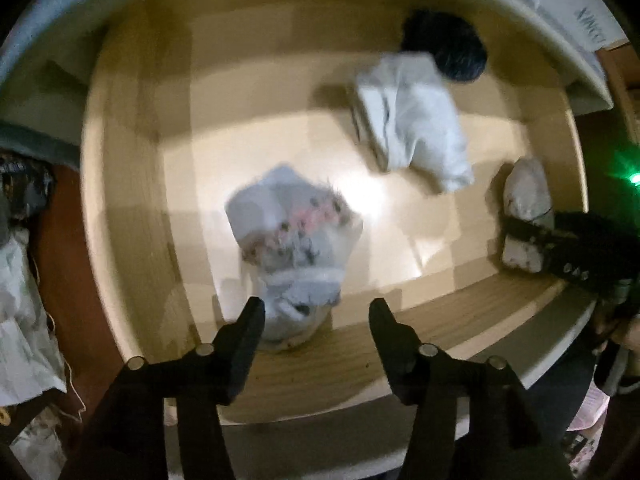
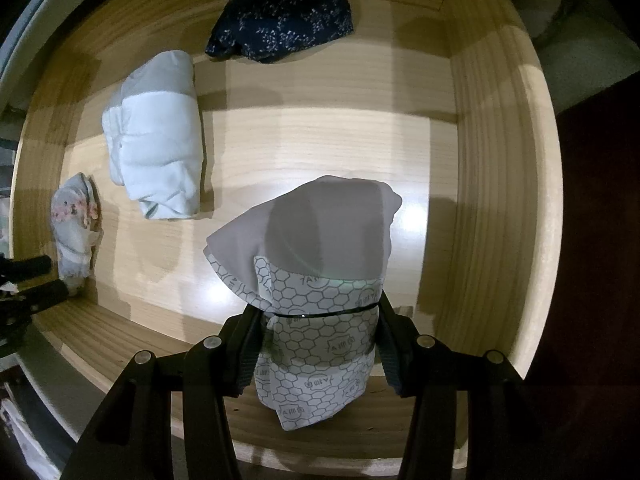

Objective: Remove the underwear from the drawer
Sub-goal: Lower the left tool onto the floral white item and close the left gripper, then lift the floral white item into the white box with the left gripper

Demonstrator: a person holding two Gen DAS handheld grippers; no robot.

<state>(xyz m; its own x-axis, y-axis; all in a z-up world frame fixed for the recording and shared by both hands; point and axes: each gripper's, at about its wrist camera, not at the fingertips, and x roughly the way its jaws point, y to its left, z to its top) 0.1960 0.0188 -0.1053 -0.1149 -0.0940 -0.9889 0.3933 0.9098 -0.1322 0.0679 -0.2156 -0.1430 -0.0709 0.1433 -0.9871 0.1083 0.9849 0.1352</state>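
The right gripper (image 2: 318,344) jaws clamp the hexagon-print underwear (image 2: 316,280) at its banded middle, above the drawer (image 2: 500,160) floor for lifting out; the left gripper (image 1: 316,320) jaws gape, empty, over the floral pair (image 1: 292,236).

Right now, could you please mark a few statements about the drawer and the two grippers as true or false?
1. The right gripper is closed on the grey hexagon-print underwear. True.
2. The left gripper grips the floral underwear. False: its jaws are open and empty, the floral piece lying in the drawer below them.
3. A dark blue patterned piece lies near the drawer's far wall. True.
4. The folded white piece lies on top of the dark blue one. False: they lie apart on the drawer bottom.
5. The drawer holds only one garment. False: four are visible.
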